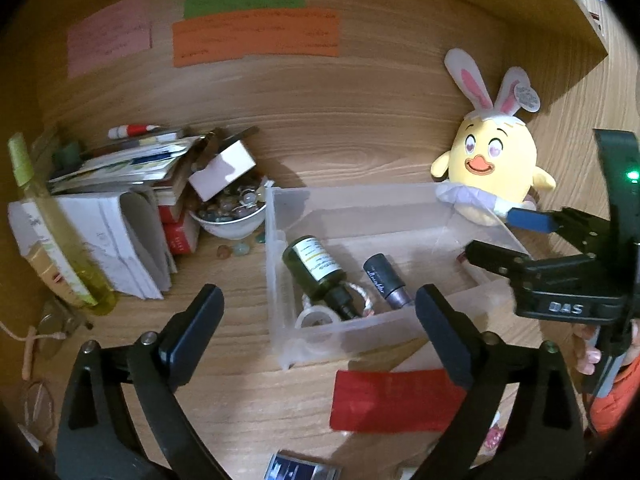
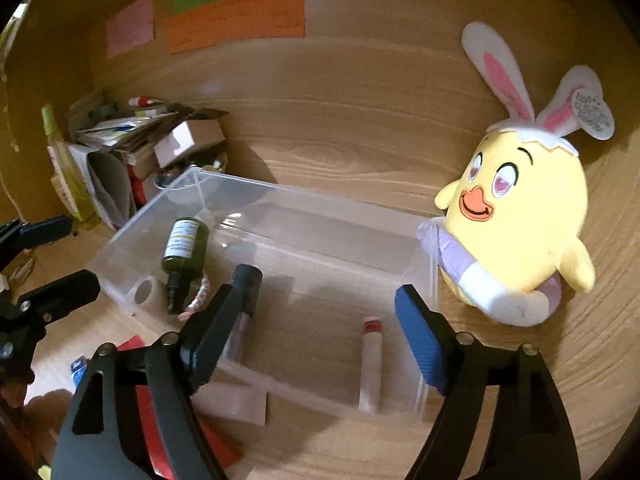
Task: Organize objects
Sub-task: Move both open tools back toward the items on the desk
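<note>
Both claws wide apart, nothing held. Right claw [image 2: 320, 328] hangs over the near right part of the clear bin [image 2: 304, 196]; left claw [image 1: 320, 320] sits before the bin's near left corner.

In the bin: green dropper bottle [image 2: 185, 250] lying flat at the left end, a tape roll [image 2: 145, 291] and braided cord loop [image 2: 198, 298] by its cap, a dark lipstick tube [image 2: 246, 280] beside them, a white tube with red cap [image 2: 370, 364] lying near the front wall, right of centre.

Still out on the worktop [image 1: 248, 392]: red card [image 1: 394, 400] just in front of the bin, yellow chick plush [image 2: 520, 216] touching the bin's right end.

Judgement: a drop-off looks finished, next pick pending. Red card lies flat; I would slide one finger under an edge, not pinch from above. Lift clear of the front wall before moving.
</note>
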Motion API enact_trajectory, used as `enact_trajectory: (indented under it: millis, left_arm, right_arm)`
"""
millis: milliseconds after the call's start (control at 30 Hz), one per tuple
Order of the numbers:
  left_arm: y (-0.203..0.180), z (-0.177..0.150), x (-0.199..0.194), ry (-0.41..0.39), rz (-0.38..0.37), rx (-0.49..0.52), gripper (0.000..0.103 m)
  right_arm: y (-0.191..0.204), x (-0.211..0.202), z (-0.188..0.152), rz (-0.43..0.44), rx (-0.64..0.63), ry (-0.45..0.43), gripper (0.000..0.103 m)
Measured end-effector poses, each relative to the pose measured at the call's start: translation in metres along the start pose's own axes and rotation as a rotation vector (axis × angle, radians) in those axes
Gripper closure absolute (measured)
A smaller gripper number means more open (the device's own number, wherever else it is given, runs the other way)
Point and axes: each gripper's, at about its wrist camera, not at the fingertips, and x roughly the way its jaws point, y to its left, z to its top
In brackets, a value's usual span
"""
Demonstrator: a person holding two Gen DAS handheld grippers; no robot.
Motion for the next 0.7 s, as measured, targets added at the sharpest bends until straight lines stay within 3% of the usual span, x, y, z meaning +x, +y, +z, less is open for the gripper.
enact_trajectory:
  millis: [367, 700]
  left_arm:
    - [-0.003, -0.028, -0.032, 0.021, 0.057, 0.016, 0.002]
    - [0.003, -0.069, -0.053, 0.116, 0.068, -0.05, 0.002]
  right_arm:
    - [0.01, -0.035, -0.025, 0.07, -0.014, -0.019, 0.018]
    - [0.02, -0.056, -0.061, 0.13, -0.014, -0.01, 0.016]
